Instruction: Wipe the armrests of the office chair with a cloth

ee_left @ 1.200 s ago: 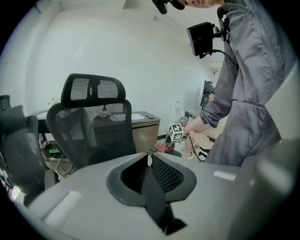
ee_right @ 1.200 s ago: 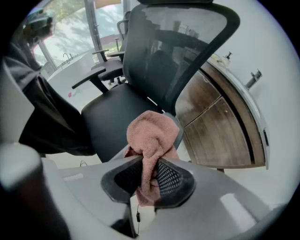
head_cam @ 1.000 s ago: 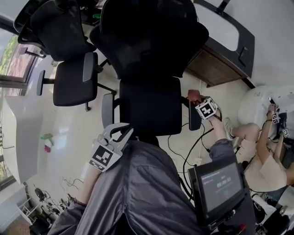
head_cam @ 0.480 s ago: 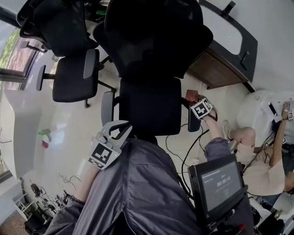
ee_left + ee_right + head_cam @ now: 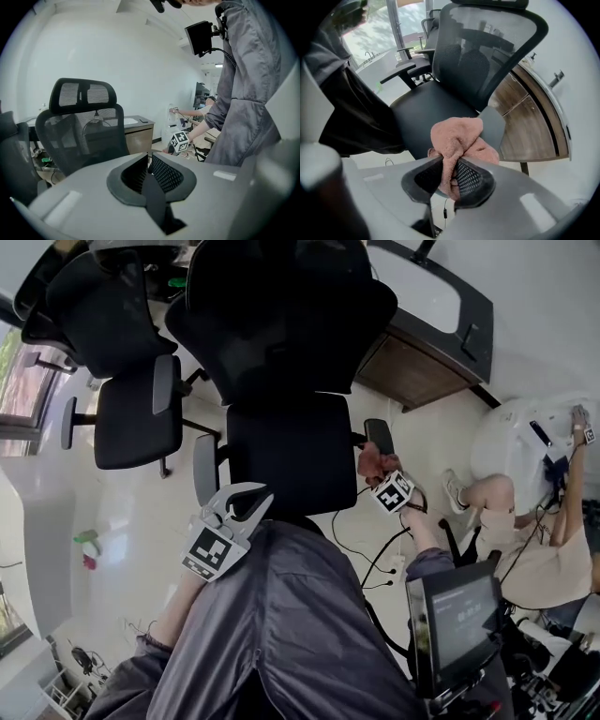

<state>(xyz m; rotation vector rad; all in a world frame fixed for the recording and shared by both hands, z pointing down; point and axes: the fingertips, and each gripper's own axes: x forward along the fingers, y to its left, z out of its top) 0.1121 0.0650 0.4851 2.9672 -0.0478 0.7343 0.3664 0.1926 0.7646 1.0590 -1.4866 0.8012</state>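
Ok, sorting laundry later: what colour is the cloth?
Pink; the cloth shows best in the right gripper view.

A pale, glossy floor [image 5: 131,521] reflects daylight from a window [image 5: 17,381] at the left edge. A second black office chair [image 5: 131,418] stands near the window, with a white counter [image 5: 42,549] further along that side. Against the plain white wall [image 5: 553,296] sits a white-topped desk [image 5: 422,287] with a wood-fronted cabinet [image 5: 412,376]. Black cables [image 5: 386,554] trail across the floor.
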